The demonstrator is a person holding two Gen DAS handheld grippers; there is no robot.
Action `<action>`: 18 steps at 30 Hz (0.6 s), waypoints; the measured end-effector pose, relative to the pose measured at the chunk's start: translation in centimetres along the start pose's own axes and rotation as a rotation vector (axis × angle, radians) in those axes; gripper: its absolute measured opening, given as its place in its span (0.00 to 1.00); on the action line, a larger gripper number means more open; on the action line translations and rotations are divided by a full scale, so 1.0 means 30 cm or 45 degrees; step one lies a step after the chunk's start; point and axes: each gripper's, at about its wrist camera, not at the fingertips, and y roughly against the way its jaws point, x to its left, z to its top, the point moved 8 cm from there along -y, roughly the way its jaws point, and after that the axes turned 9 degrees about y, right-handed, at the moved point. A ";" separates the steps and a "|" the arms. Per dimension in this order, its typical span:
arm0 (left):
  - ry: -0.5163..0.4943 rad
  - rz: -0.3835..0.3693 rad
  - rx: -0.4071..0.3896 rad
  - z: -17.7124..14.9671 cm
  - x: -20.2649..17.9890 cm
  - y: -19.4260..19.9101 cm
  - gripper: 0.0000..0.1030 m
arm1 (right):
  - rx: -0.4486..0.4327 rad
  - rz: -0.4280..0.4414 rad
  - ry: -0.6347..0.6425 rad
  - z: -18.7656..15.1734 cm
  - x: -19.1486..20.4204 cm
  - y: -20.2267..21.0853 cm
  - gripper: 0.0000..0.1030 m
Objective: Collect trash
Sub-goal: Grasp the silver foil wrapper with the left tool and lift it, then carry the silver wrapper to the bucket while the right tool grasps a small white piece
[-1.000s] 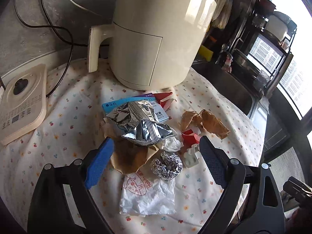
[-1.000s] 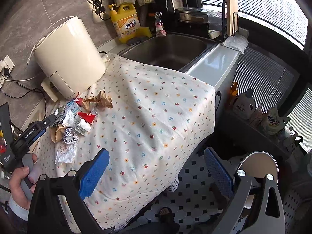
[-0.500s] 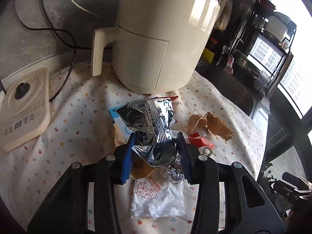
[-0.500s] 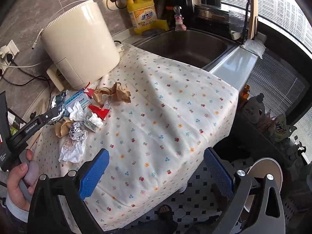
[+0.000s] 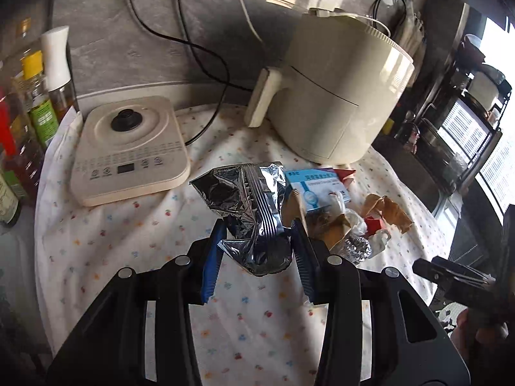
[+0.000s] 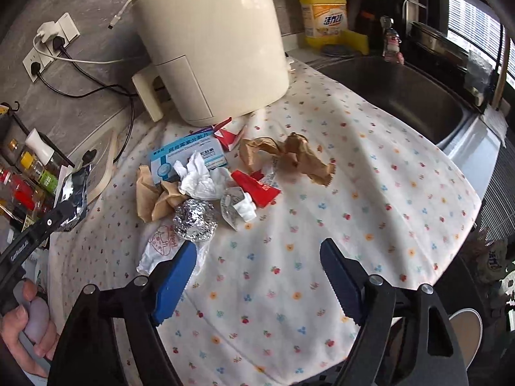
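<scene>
On the bench point(image 6: 322, 257), under a flowered cloth, the trash pile sits just in front of the air fryer point(image 6: 212, 41): blue box point(image 6: 186, 157), tissue point(image 6: 199, 180), brown paper point(image 6: 289, 157), foil ball point(image 6: 194, 218), white wrapper point(image 6: 161, 247) etc. L gripper point(image 5: 256, 241) has its fingers point(image 5: 212, 257) clamped on the foil bag point(image 5: 248, 206), which is lifted clear of the cloth & off to the pile's left side. Bag looks light, crinkly, slick; grip is low on the crumpled body, so it may slide if squeezed loosely, but a firm pinch shouldn't hurt it. R gripper point(image 6: 257, 276) hangs near the pile w/ nothing between its fingers, which are closing; left finger point(image 6: 173, 283) overlaps the white wrapper's edge in view, contact unclear. Foil ball prob. easiest next: firm, compact, take across its middle. Tissue & paper soft, pinch a fold.
</scene>
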 end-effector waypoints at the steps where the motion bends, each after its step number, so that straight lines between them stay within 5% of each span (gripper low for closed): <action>1: 0.013 0.012 -0.002 -0.005 0.022 0.011 0.40 | 0.006 0.010 0.010 0.011 0.012 -0.020 0.70; 8: 0.071 0.072 -0.029 -0.030 0.135 0.083 0.40 | 0.058 0.026 0.038 0.057 0.038 -0.171 0.56; 11: 0.090 0.089 -0.038 -0.034 0.165 0.104 0.40 | 0.107 0.058 0.032 0.055 0.033 -0.224 0.20; 18: 0.085 0.073 -0.038 -0.043 0.137 0.104 0.40 | 0.065 0.114 0.029 0.036 0.034 -0.145 0.16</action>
